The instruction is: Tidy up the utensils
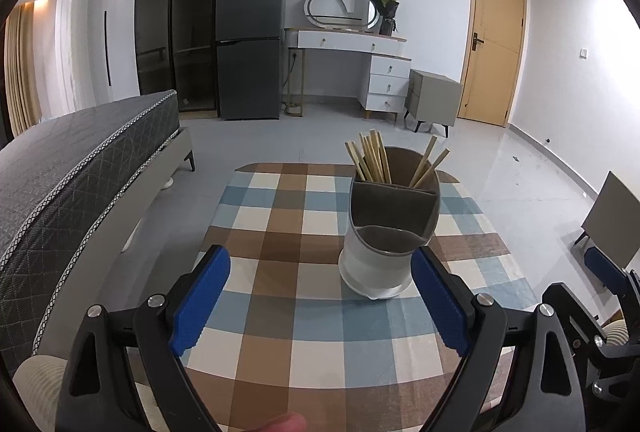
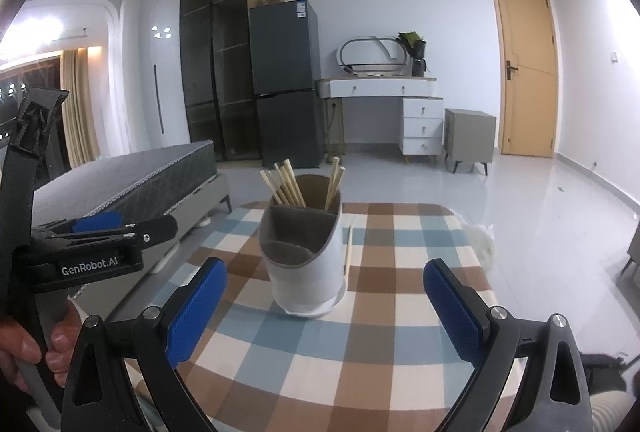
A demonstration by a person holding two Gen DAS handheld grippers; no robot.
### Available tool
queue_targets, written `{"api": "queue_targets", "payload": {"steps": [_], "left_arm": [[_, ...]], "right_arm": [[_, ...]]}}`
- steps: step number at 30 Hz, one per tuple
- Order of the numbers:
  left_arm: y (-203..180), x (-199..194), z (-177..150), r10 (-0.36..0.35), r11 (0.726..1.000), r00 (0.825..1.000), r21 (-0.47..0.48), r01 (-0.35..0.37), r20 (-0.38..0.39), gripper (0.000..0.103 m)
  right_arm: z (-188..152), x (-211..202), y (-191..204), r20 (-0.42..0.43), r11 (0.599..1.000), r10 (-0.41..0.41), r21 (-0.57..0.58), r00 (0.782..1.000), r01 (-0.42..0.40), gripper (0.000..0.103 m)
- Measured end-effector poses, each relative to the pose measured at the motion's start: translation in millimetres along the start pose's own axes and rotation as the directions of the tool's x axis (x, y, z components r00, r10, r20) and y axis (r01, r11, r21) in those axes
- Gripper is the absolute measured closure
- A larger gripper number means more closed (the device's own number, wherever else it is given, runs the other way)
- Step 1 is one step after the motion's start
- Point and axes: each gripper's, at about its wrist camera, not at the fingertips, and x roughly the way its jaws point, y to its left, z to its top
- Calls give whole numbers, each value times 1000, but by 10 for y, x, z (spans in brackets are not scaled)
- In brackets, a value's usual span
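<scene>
Your left gripper (image 1: 320, 296) is wide open, with nothing between its blue pads (image 1: 202, 302). Your right gripper (image 2: 325, 306) is wide open too and holds nothing. Both hang just above the checked tablecloth (image 1: 280, 312).

Just past the tips of your left gripper, a little toward its right pad, stands the white and grey utensil holder (image 1: 390, 228). From your right gripper it sits ahead and between the two pads, a bit to the left side (image 2: 304, 256). It stands upright on the cloth and no pad touches it.

Wooden chopsticks (image 1: 370, 157) stick up from its back pockets, most in the left one and two (image 1: 430, 161) in the right one. One loose chopstick (image 2: 348, 250) lies on the cloth just beside the holder, on its right.

Far beyond the table you can see a dark fridge (image 1: 250, 31), a white dresser (image 1: 360, 59) and a wooden door (image 1: 494, 39).
</scene>
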Motion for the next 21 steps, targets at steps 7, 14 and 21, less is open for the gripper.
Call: {"api": "queue_targets", "payload": {"steps": [7, 14, 21], "left_arm": [[6, 14, 3, -10, 1000, 1000, -8, 10, -23, 14], [0, 13, 5, -27, 1000, 999, -7, 27, -19, 14], [15, 13, 13, -10, 1000, 1000, -10, 9, -11, 14]], "right_arm": [[1, -1, 2, -3, 1000, -11, -4, 1000, 11, 3], [-7, -4, 14, -12, 1000, -20, -10, 1000, 20, 3], [-14, -3, 19, -16, 999, -31, -19, 999, 31, 3]]}}
